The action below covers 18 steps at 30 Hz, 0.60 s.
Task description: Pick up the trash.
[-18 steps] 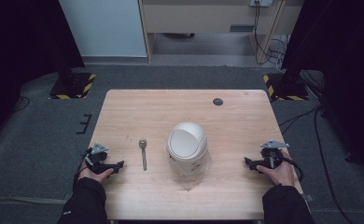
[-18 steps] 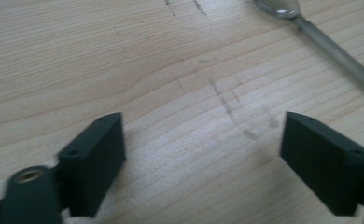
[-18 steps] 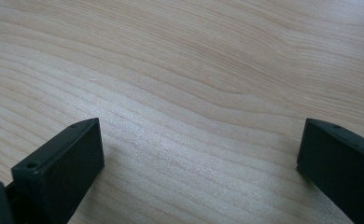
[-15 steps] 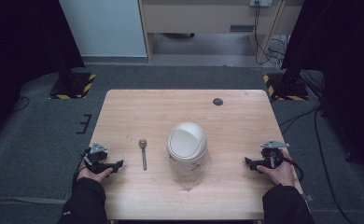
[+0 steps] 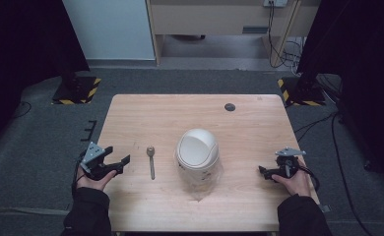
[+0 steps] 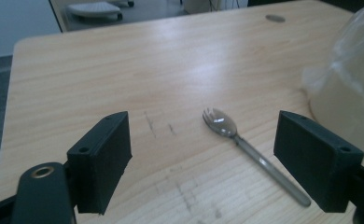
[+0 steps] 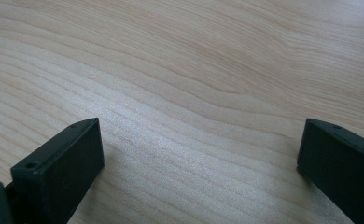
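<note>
Both tongs spread wide and empty at either end of a wooden worktop [image 5: 259,123].

Left tongs [image 5: 116,160] at the worktop's left edge, jaws apart, held in the left hand [image 5: 94,179], aimed toward a grey spoon-fork [image 5: 151,161]. Spoon-fork flat on the wood just beyond those jaws, toothed bowl away from the person, handle toward the near edge; seen between the jaws in the left gripper view [image 6: 245,144]. Cream swing-lid bin [image 5: 196,156] with a clear liner upright near the middle, just right of the spoon-fork, not touching it. Right tongs [image 5: 263,172] near the right edge, jaws apart over bare wood, well apart from the bin. Small dark round disc [image 5: 230,106] at the far side.
</note>
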Tool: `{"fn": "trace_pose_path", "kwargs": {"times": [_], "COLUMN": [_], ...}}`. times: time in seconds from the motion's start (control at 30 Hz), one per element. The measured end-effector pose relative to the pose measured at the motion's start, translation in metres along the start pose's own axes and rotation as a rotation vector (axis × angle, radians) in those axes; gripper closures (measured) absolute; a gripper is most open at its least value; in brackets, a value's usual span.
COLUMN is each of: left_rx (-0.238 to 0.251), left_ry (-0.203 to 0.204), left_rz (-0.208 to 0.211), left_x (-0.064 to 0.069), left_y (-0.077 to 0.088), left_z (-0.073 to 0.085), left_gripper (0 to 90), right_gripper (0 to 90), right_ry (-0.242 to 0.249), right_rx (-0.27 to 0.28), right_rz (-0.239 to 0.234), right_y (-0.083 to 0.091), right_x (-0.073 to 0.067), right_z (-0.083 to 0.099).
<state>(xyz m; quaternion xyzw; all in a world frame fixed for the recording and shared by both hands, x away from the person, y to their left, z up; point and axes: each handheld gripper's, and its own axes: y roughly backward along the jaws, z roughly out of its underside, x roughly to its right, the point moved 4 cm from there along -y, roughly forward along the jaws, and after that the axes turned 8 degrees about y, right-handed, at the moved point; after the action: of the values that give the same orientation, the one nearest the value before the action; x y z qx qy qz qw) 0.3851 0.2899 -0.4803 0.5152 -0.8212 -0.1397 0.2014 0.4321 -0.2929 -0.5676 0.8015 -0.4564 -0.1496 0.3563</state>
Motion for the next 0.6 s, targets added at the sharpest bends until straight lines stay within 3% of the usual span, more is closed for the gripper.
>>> {"fn": "trace_pose_path", "kwargs": {"times": [0.13,0.4,0.6], "left_rx": [0.084,0.137,0.155], "left_ry": [0.001,-0.002,-0.04], "left_rz": [0.027,0.115,0.201], "left_x": [0.012,0.041,0.071], "left_y": [0.007,0.005,0.0], "left_z": [-0.014,-0.029,-0.044], "left_gripper": [18.6,19.0,19.7], "right_gripper": [0.8,0.7,0.7], "right_ry": [0.0,-0.001,-0.001], "right_rx": [0.0,0.0,-0.001], "right_rz": [0.001,0.002,0.005], "right_y": [0.0,0.0,0.0], "right_x": [0.0,0.0,0.0], "right_z": [0.0,0.0,0.0]}}
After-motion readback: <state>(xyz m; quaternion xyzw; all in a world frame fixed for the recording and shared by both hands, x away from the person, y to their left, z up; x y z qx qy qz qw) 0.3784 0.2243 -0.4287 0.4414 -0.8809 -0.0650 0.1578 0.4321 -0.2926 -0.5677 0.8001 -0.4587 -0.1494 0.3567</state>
